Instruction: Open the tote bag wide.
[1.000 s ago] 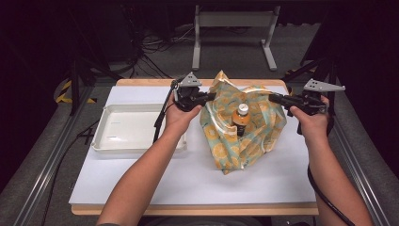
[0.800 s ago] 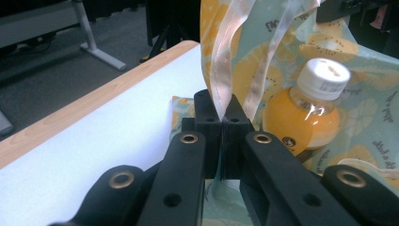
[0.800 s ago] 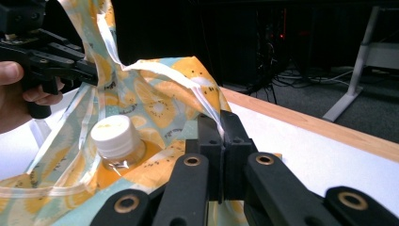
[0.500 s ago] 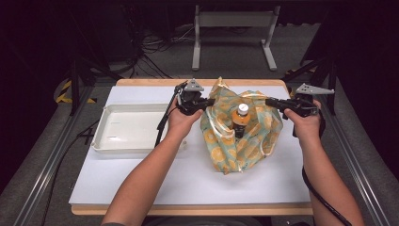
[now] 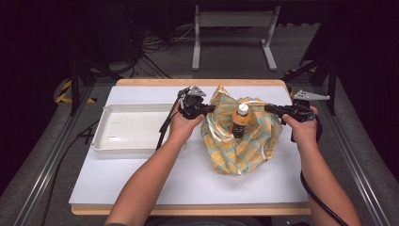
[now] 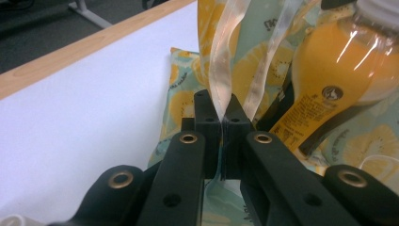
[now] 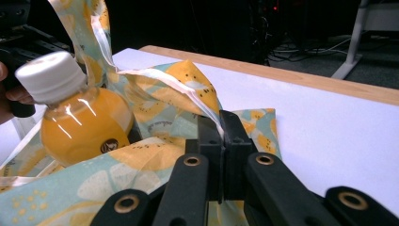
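Left tool (image 5: 210,108), centre of the high view: jaws pinched on an edge of the yellow-and-mint fruit-print cloth (image 5: 240,150). Right tool (image 5: 270,108), right of centre: likewise clamped on the cloth's opposite edge. Between them an orange-juice bottle with white cap (image 5: 240,120) is seen upright on the cloth. White-topped bench (image 5: 155,179) beneath; white rectangular tray (image 5: 131,129) at left.

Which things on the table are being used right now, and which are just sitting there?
In use:
- patterned cloth, pinched at each side
- orange drink bottle, standing on the cloth
- left gripper, shut on the cloth
- right gripper, shut on the cloth

Just sitting there:
- white tray, beside the cloth
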`<action>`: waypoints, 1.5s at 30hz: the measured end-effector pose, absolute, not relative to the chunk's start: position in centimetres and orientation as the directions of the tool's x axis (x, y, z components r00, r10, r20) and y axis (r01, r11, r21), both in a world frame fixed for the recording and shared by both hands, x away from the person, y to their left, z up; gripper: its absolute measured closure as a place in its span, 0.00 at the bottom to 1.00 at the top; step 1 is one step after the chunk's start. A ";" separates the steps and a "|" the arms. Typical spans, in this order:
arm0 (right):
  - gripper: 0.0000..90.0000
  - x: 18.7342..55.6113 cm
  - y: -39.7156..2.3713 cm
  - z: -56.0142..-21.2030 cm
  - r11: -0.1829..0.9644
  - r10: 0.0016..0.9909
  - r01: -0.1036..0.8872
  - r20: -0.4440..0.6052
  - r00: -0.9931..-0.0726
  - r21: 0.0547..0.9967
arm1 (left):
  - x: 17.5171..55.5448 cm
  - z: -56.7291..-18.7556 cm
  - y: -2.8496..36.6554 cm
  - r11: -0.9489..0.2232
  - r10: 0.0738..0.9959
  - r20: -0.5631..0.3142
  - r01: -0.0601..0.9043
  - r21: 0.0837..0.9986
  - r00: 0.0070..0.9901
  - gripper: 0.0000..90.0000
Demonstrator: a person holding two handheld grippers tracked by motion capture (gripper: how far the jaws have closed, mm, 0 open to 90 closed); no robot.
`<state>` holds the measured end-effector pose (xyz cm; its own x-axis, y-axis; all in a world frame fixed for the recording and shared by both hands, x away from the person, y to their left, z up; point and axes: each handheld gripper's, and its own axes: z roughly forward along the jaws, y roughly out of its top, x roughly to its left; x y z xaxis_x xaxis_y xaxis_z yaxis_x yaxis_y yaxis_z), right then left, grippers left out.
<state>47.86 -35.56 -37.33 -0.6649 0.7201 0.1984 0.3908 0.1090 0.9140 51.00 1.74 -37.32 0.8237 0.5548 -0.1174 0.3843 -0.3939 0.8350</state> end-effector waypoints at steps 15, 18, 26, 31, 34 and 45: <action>0.99 48.1 -36.0 -39.5 0.104 0.728 0.433 0.227 -0.646 0.896 | 51.1 -38.8 0.8 -0.444 0.572 -0.109 0.419 0.792 0.813 0.98; 0.98 48.0 -36.1 -40.0 0.117 0.732 0.439 0.221 -0.644 0.891 | 51.2 -39.1 0.5 -0.449 0.570 -0.124 0.434 0.781 0.812 0.98; 0.98 48.0 -36.4 -41.1 0.140 0.745 0.469 0.219 -0.630 0.872 | 51.4 -40.0 -0.1 -0.485 0.576 -0.129 0.464 0.741 0.807 0.97; 0.98 48.0 -36.4 -41.7 0.154 0.753 0.487 0.217 -0.622 0.860 | 51.6 -40.4 -0.4 -0.504 0.584 -0.128 0.481 0.717 0.802 0.97; 0.98 47.9 -36.4 -42.0 0.166 0.756 0.500 0.216 -0.618 0.850 | 51.6 -40.8 -0.6 -0.521 0.591 -0.129 0.499 0.693 0.797 0.97; 0.97 47.7 -36.6 -42.8 0.197 0.768 0.525 0.203 -0.608 0.828 | 51.6 -41.5 -1.0 -0.562 0.596 -0.137 0.533 0.632 0.791 0.97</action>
